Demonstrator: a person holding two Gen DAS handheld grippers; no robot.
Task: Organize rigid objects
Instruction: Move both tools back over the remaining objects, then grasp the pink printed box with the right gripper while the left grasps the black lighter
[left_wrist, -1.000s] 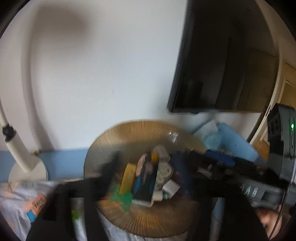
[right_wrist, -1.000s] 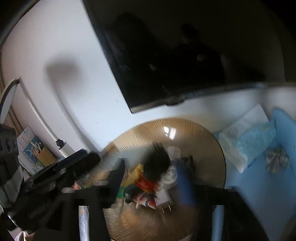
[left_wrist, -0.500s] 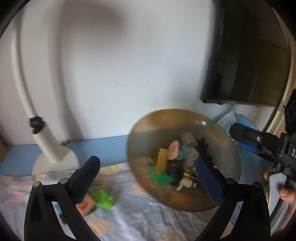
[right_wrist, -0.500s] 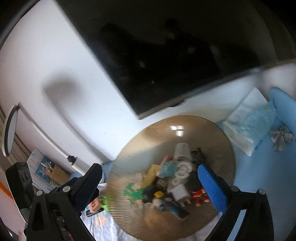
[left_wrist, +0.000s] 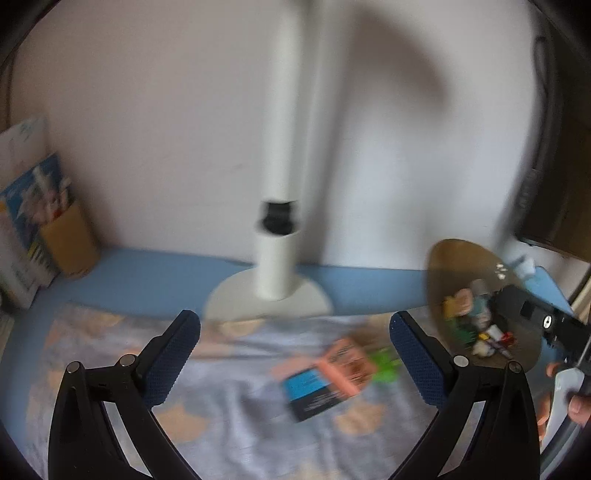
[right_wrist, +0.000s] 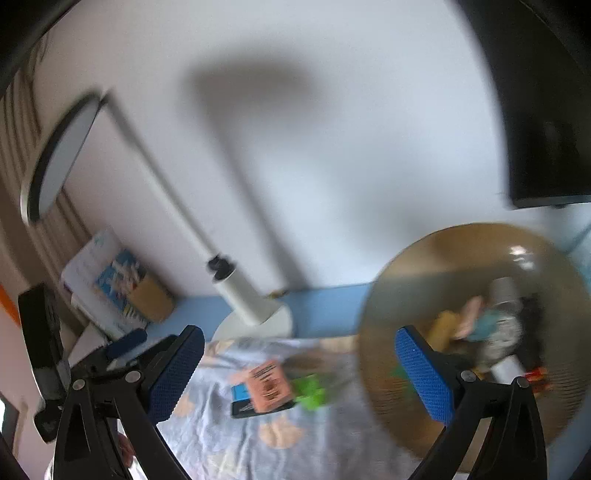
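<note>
While both of your grippers hang above the blue tabletop, each one stands wide apart with nothing between its blue pads. Starting at the far left of the left wrist view, a printed box leans against the white wall. Moving right, your left gripper frames the middle of the scene, pointing down at a patterned cloth spread over the tabletop. Behind it, a white lamp rises from a round base. On the cloth, just inside the right finger, lies a small box with a pink top and blue side, with a bright green toy touching its right edge. Further right sits a round golden plate holding a blurred heap of small objects. At the far right edge, part of your right hand and its tool show.

From the right wrist view, the left tool appears at the left edge, and the lamp's ring head sits upper left. Your right gripper opens over the same pink and blue box and green toy. The golden plate fills the right side, behind the right finger, and a dark screen hangs on the wall above it.
</note>
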